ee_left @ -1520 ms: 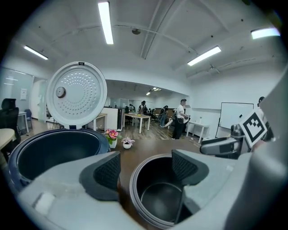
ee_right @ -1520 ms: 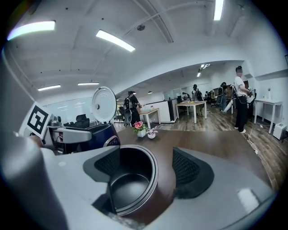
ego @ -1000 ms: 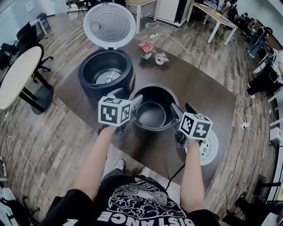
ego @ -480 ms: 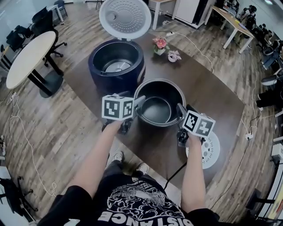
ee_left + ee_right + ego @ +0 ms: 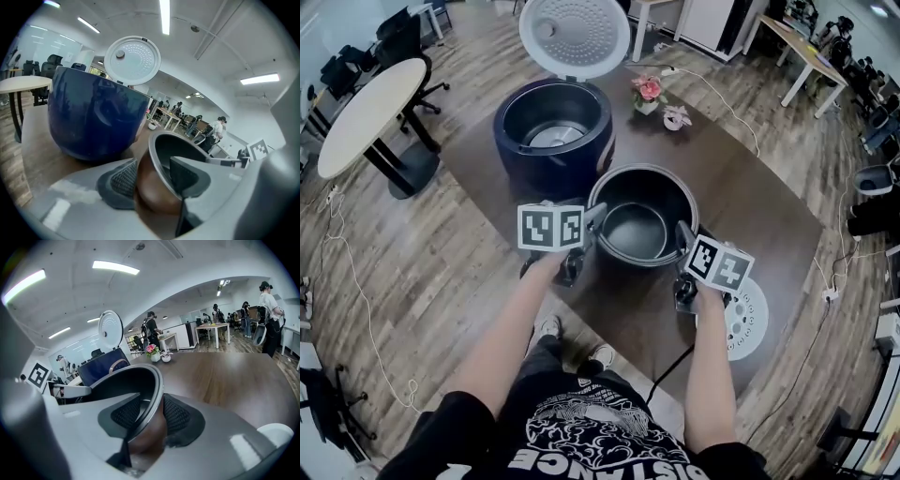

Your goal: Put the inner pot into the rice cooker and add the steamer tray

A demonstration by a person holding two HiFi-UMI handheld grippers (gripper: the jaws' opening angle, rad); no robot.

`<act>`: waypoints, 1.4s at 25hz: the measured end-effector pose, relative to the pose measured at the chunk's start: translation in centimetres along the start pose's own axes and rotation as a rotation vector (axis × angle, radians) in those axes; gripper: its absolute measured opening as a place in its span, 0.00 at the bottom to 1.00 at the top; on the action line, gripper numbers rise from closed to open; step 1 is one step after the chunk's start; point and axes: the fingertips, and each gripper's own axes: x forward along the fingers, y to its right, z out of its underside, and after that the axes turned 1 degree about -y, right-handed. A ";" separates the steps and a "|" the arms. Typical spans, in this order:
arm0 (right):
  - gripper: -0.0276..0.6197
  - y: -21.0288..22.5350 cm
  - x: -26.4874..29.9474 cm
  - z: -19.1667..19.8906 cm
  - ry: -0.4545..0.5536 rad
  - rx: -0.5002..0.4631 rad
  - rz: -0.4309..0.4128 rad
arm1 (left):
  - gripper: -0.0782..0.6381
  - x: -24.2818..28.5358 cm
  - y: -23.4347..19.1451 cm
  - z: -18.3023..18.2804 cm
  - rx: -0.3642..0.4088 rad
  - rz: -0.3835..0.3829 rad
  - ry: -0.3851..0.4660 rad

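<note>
The dark inner pot (image 5: 642,217) stands on the brown table (image 5: 750,202), in front of the blue rice cooker (image 5: 551,127) whose lid (image 5: 574,36) is up. My left gripper (image 5: 592,220) straddles the pot's left rim. Its jaws are closing, with the outer pad (image 5: 119,180) against the wall (image 5: 154,197) and a small gap at the inner pad (image 5: 185,176). My right gripper (image 5: 682,236) straddles the right rim. Its jaws are closing too, and both pads (image 5: 176,416) sit against the wall (image 5: 126,380). The white steamer tray (image 5: 742,317) lies flat, partly hidden behind the right gripper.
A pink flower pot (image 5: 647,91) and a small white pot (image 5: 677,117) stand at the table's far side. A round table (image 5: 366,112) and chairs are at the left. A cable (image 5: 670,366) runs off the near edge. People stand by desks (image 5: 269,310) beyond.
Both grippers have sunk onto the pot's rim and their jaws have narrowed around it. The left gripper has rolled level. The pot and the cooker have stayed put.
</note>
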 end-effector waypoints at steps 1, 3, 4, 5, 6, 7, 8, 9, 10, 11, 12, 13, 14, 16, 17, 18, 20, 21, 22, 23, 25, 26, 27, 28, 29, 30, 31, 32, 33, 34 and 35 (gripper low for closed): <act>0.25 -0.1 0.0 0.0 0.004 -0.002 0.004 | 0.41 0.0 0.1 0.0 -0.007 0.007 -0.001; 0.24 -0.1 0.0 0.0 0.012 0.000 0.012 | 0.36 0.1 0.5 0.1 -0.024 0.024 -0.005; 0.24 0.0 0.0 0.0 0.015 0.005 0.014 | 0.32 0.2 0.7 0.2 -0.034 0.031 -0.008; 0.24 0.0 0.0 0.0 0.018 0.009 0.016 | 0.28 0.2 0.8 0.2 -0.044 0.036 -0.012; 0.23 0.0 0.0 0.0 0.018 0.011 0.018 | 0.28 0.2 0.9 0.3 -0.050 0.037 -0.015; 0.23 0.0 0.0 0.0 0.018 0.011 0.020 | 0.27 0.2 0.9 0.3 -0.051 0.037 -0.017; 0.23 0.0 0.0 0.1 0.016 0.010 0.023 | 0.27 0.2 0.9 0.3 -0.052 0.038 -0.017; 0.23 0.0 0.0 0.2 0.014 0.010 0.026 | 0.27 0.2 0.9 0.3 -0.055 0.039 -0.016; 0.23 0.1 -0.1 0.2 0.011 0.011 0.030 | 0.27 0.2 0.9 0.4 -0.059 0.039 -0.016; 0.23 0.1 -0.2 0.2 0.009 0.010 0.033 | 0.27 0.1 0.9 0.5 -0.062 0.037 -0.017; 0.23 0.1 -0.3 0.2 0.010 0.008 0.036 | 0.27 0.0 0.9 0.5 -0.064 0.034 -0.017; 0.23 0.0 -0.4 0.0 0.015 0.006 0.037 | 0.27 -0.1 1.0 0.5 -0.063 0.032 -0.013; 0.23 -0.1 -0.5 -0.2 0.023 0.005 0.035 | 0.27 -0.3 1.0 0.4 -0.063 0.032 -0.005; 0.23 -0.5 -0.9 -1.0 0.047 0.003 0.027 | 0.27 -0.7 1.2 -0.2 -0.058 0.040 0.020; 0.23 -0.7 -1.2 -1.5 0.061 0.001 0.021 | 0.27 -1.0 1.4 -0.6 -0.055 0.047 0.032; 0.23 -0.9 -1.5 -2.1 0.076 -0.003 0.017 | 0.27 -1.2 1.6 -1.1 -0.051 0.052 0.042; 0.23 -1.3 -2.0 -3.1 0.102 -0.011 0.008 | 0.27 -1.8 2.0 -2.1 -0.042 0.057 0.062; 0.23 -1.5 -2.2 -3.6 0.114 -0.015 0.004 | 0.27 -2.0 2.2 -2.6 -0.037 0.058 0.073; 0.23 -1.7 -2.4 -4.1 0.126 -0.016 -0.001 | 0.27 -2.3 2.4 -3.1 -0.030 0.060 0.084; 0.22 -1.9 -2.6 -4.6 0.136 -0.017 -0.007 | 0.27 -2.6 2.7 -3.6 -0.022 0.062 0.095; 0.22 -2.3 -3.0 -5.5 0.158 -0.016 -0.018 | 0.27 -3.2 3.2 -4.6 -0.006 0.065 0.114; 0.22 -2.5 -3.3 -5.9 0.169 -0.016 -0.023 | 0.27 -3.5 3.4 -5.1 0.000 0.067 0.122; 0.22 -2.7 -3.6 -6.5 0.182 -0.019 -0.027 | 0.27 -3.7 3.6 -5.6 0.003 0.069 0.130; 0.22 -2.9 -3.9 -7.0 0.193 -0.022 -0.031 | 0.27 -4.0 3.8 -6.0 0.006 0.073 0.139; 0.22 -3.1 -4.1 -7.6 0.204 -0.027 -0.035 | 0.27 -4.2 4.0 -6.5 0.006 0.077 0.149; 0.22 -3.3 -4.3 -8.1 0.215 -0.032 -0.039 | 0.27 -4.4 4.2 -6.9 0.006 0.081 0.160; 0.22 -3.5 -4.6 -8.6 0.226 -0.035 -0.046 | 0.27 -4.6 4.3 -7.4 0.006 0.085 0.171; 0.22 -3.7 -4.8 -9.2 0.237 -0.037 -0.053 | 0.26 -4.9 4.5 -8.0 0.007 0.089 0.182; 0.22 -4.0 -5.0 -9.7 0.250 -0.039 -0.061 | 0.26 -5.1 4.7 -8.5 0.009 0.094 0.192; 0.22 -4.2 -5.3 -10.3 0.264 -0.041 -0.069 | 0.26 -5.4 4.9 -9.0 0.012 0.098 0.202; 0.22 -4.5 -5.5 -10.8 0.275 -0.043 -0.075 | 0.26 -5.6 5.1 -9.5 0.017 0.101 0.212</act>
